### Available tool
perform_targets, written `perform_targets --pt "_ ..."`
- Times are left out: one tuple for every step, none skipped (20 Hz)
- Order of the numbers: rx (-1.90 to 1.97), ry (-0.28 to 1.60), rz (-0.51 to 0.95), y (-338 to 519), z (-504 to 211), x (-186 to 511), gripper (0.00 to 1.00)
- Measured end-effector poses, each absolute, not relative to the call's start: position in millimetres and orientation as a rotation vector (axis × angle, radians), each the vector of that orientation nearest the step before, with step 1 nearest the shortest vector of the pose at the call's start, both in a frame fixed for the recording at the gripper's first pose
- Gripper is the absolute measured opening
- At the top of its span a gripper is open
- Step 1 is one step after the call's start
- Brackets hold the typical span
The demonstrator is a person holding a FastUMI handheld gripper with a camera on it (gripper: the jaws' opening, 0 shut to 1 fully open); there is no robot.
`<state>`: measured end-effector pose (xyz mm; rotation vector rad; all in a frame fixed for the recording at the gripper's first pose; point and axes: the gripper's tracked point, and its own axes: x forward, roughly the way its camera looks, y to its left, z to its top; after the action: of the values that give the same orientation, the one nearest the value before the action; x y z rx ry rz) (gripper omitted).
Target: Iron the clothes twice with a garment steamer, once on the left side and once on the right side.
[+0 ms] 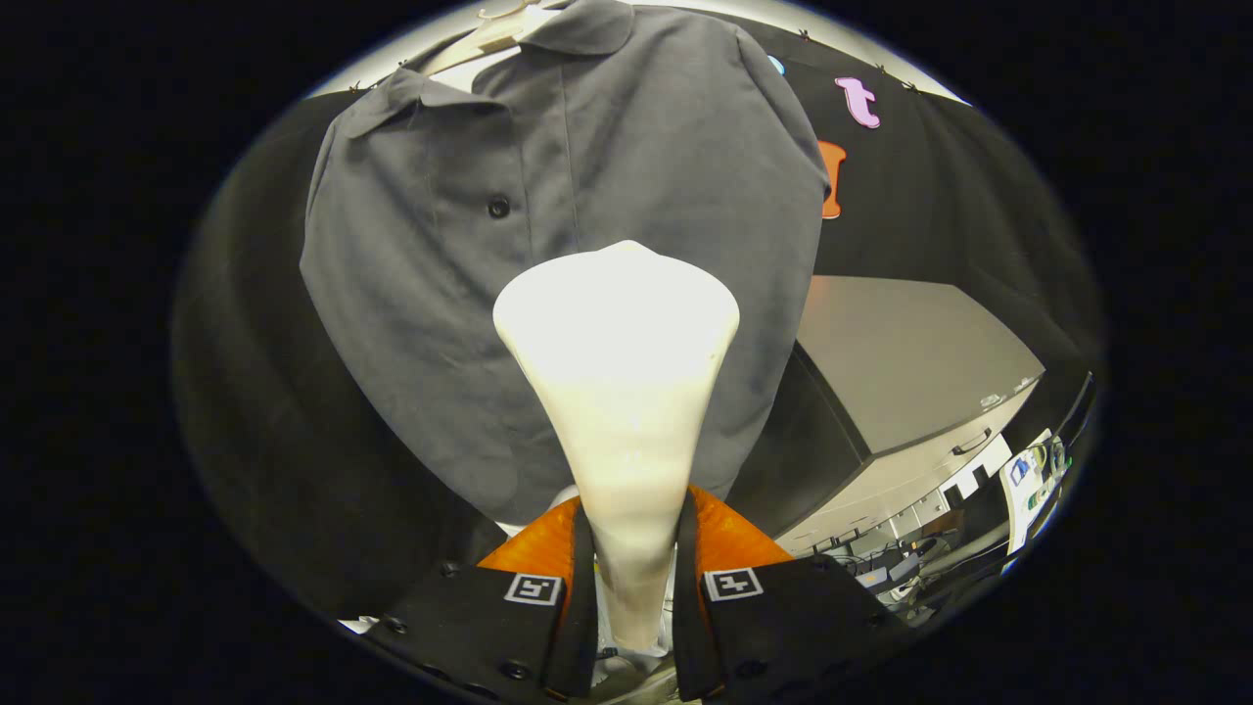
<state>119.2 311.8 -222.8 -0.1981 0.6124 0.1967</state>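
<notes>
A grey polo shirt [431, 294] with dark buttons hangs on a pale wooden hanger [485, 34] against the black booth wall. My gripper [631, 534] is shut on the narrow handle of a white garment steamer [619, 333]. Its wide head flares out just beyond the fingers. The head sits in front of the shirt's middle, slightly right of the button placket; whether it touches the cloth I cannot tell. The shirt's lower middle is hidden behind the steamer.
To the right of the shirt stands a grey cabinet [910, 352] with drawers and a dark handle. Below it, on the floor, lie cables and small devices [901, 568]. Black cloth hangs behind and to the left of the shirt.
</notes>
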Motion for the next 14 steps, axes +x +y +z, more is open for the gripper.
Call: perform_targets --pt "-0.199 0.594 0.205 320 -212 120 0.39" --pt "-0.202 0.576 0.215 330 -200 121 0.39" --pt "-0.206 0.558 0.223 337 -190 121 0.39" --pt "-0.213 0.54 0.227 344 -181 122 0.39" --pt "-0.217 0.523 0.228 350 -171 123 0.39" --pt "-0.221 0.507 0.234 358 -162 124 0.39" --pt "-0.225 0.494 0.242 365 -154 125 0.39" --pt "-0.228 0.475 0.252 375 -146 126 0.39" --pt "-0.232 0.461 0.262 383 -138 126 0.39" --pt "-0.24 0.448 0.274 394 -132 128 0.39" --pt "-0.251 0.437 0.288 402 -128 128 0.39" --pt "-0.258 0.425 0.302 412 -123 129 0.39" --pt "-0.267 0.423 0.313 421 -122 132 0.39" --pt "-0.274 0.418 0.32 430 -118 134 0.39"
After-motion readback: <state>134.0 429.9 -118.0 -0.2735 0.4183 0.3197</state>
